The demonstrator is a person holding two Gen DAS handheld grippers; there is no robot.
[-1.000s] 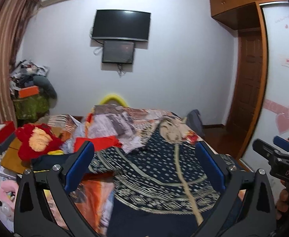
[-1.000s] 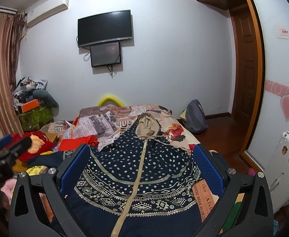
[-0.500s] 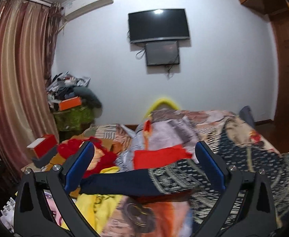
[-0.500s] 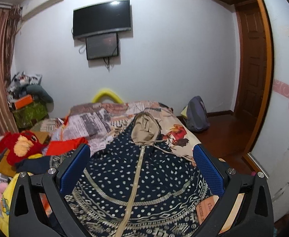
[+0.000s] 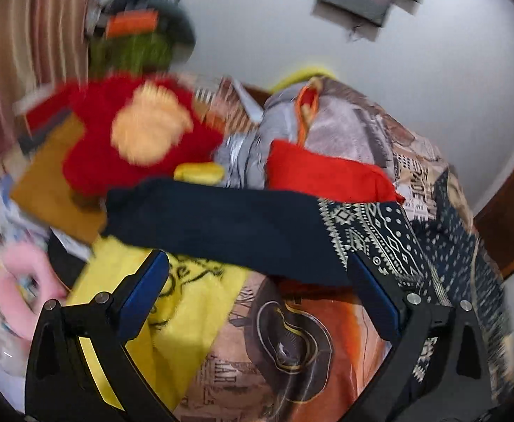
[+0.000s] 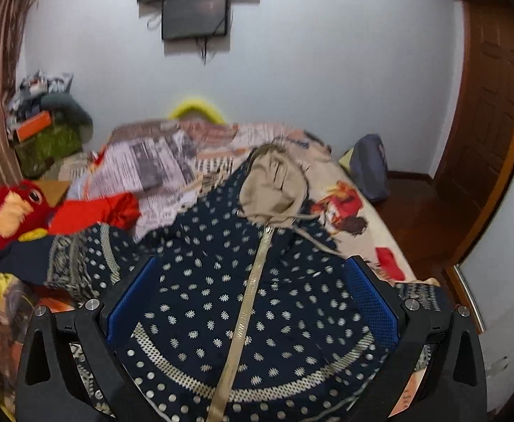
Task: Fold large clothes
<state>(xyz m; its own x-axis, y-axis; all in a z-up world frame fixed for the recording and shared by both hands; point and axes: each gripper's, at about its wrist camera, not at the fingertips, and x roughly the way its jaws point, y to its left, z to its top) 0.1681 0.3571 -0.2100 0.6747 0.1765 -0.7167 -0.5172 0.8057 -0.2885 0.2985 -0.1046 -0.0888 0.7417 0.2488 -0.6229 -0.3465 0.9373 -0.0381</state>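
A large navy hooded garment [image 6: 249, 281] with cream dots, a gold front zip and a beige hood [image 6: 274, 186] lies spread flat on the bed. Its left sleeve [image 5: 221, 225] stretches out sideways, plain navy toward the cuff, patterned near the shoulder. My left gripper [image 5: 257, 295] is open and empty, hovering just in front of that sleeve. My right gripper [image 6: 249, 295] is open and empty, low over the garment's chest, its jaws either side of the zip.
A red plush parrot [image 5: 134, 133] and red cloth [image 5: 327, 172] lie beside the sleeve. Yellow cloth [image 5: 186, 309] lies under the left gripper. The printed bedsheet [image 6: 344, 190] covers the bed. A backpack [image 6: 369, 165] stands on the floor by the wooden door [image 6: 485, 105].
The left gripper has swung left and dipped down toward the outstretched sleeve. The right gripper has lowered and moved closer over the garment's chest. Both stay open.
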